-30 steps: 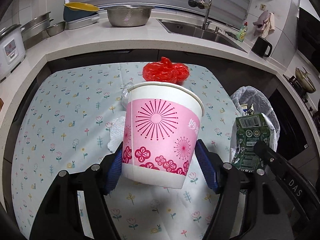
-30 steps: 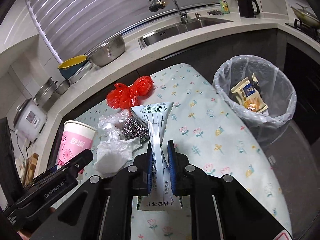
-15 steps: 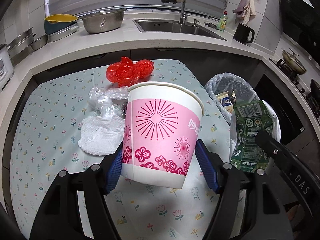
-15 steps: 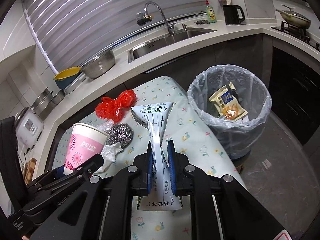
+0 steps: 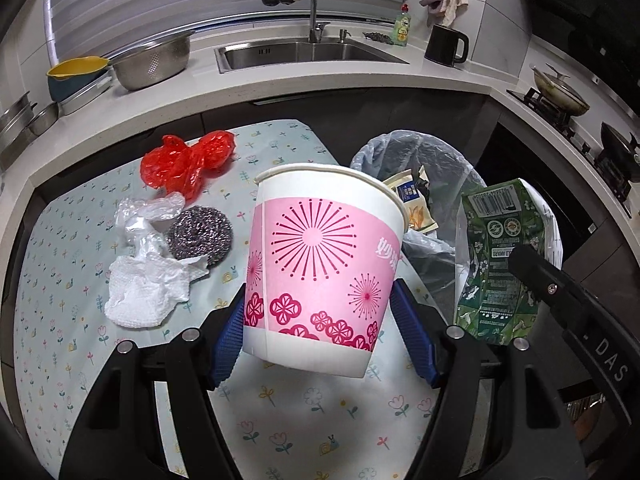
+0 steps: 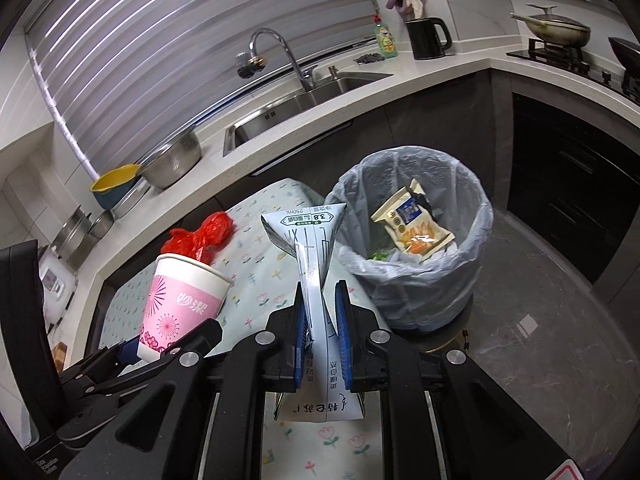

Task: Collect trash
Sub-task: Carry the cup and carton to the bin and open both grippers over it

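Observation:
My left gripper (image 5: 320, 312) is shut on a pink-and-white paper cup (image 5: 320, 264), held upright above the table's right part; the cup (image 6: 182, 304) also shows at the left of the right wrist view. My right gripper (image 6: 320, 316) is shut on a flattened milk carton (image 6: 312, 256), whose green printed side (image 5: 500, 248) appears at the right of the left wrist view. Beyond both stands a trash bin (image 6: 416, 288) lined with a clear bag, with a snack packet (image 6: 412, 224) inside. On the table lie a red plastic bag (image 5: 184, 164), clear plastic wrap (image 5: 144, 216), a steel scourer (image 5: 200, 236) and a white paper towel (image 5: 144, 292).
The table carries a pale floral cloth (image 5: 60, 280). Behind it runs a white counter with a sink (image 5: 304, 52), a steel colander (image 5: 154, 60), a yellow-and-blue bowl (image 5: 76, 76) and a black kettle (image 5: 444, 44). A stove with a pan (image 5: 560, 92) stands at the right. Dark floor (image 6: 540, 340) surrounds the bin.
Both grippers have swung right toward the bin, still holding the cup and the carton. The bin now looks nearer and more central; the scourer and towel have come into the left wrist view.

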The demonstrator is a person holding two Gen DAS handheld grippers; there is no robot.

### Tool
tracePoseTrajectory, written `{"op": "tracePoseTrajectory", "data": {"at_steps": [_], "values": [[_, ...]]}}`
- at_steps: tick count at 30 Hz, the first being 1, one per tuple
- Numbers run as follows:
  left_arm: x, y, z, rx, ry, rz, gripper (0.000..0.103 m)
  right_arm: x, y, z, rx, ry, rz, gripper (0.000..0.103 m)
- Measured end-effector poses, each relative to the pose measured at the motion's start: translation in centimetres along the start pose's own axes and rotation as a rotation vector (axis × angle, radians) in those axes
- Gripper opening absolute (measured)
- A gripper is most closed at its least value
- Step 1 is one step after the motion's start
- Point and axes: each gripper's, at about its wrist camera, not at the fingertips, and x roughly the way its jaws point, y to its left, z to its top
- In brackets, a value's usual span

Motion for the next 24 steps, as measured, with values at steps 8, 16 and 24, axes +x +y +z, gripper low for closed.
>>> {"op": "tracePoseTrajectory", "data": {"at_steps": [8,16,24], "values": [[1.6,-3.8,1.4,0.055,0.008,-0.032,0.066,-0.3,-3.1,1.5,0.042,-0.029,-0.036,0.014],[4.2,-6.8,3.0,0.103,0.022,-0.056,0.066,1.1,-5.6,4.0,0.058,-0.054,-0.073,0.014],[8.7,-9.1,5.9,0.144,0.062,-0.093,0.067,3.3,-7.8,6.6,0.080,-0.078,-0.114,0.014]]}}
